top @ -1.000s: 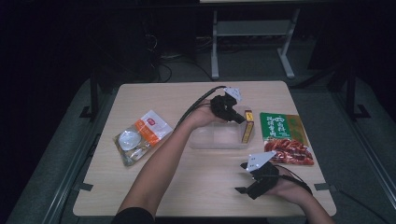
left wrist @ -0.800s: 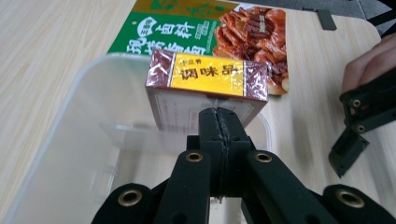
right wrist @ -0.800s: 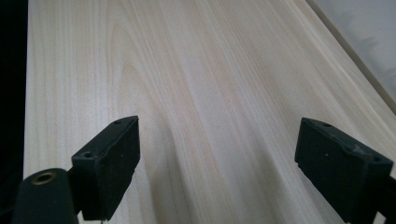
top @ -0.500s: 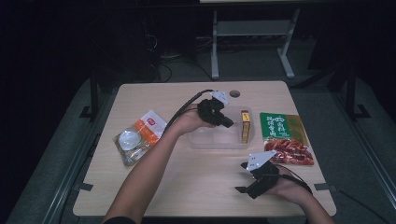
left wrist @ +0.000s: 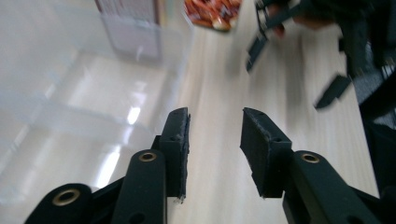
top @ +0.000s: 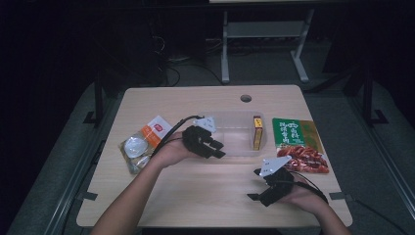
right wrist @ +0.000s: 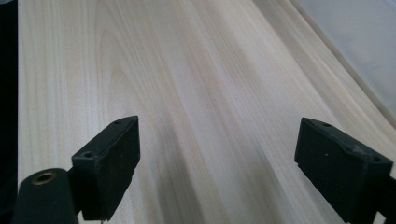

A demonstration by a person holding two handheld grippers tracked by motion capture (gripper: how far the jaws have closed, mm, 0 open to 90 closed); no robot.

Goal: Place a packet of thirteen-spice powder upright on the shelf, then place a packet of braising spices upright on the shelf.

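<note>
A clear plastic container (top: 230, 128) stands mid-table with a yellow box (top: 257, 132) upright at its right end. My left gripper (top: 219, 150) hovers at the container's front left corner. In the left gripper view its jaws (left wrist: 215, 135) have just been opening; only bare table shows between them, and the container wall (left wrist: 116, 88) lies to their left. My right gripper (top: 254, 185) rests near the front right of the table. In the right gripper view it (right wrist: 217, 158) stands wide open over bare wood, holding nothing.
A green and red snack packet (top: 298, 144) lies right of the container. An orange packet (top: 156, 131) and a clear bag with a round lid (top: 134, 151) lie at the left. A cable hole (top: 245, 98) sits near the table's far edge.
My left gripper has drawn back from beside the yellow box, moving left and toward the person along the container's front. The right hand has stayed in place.
</note>
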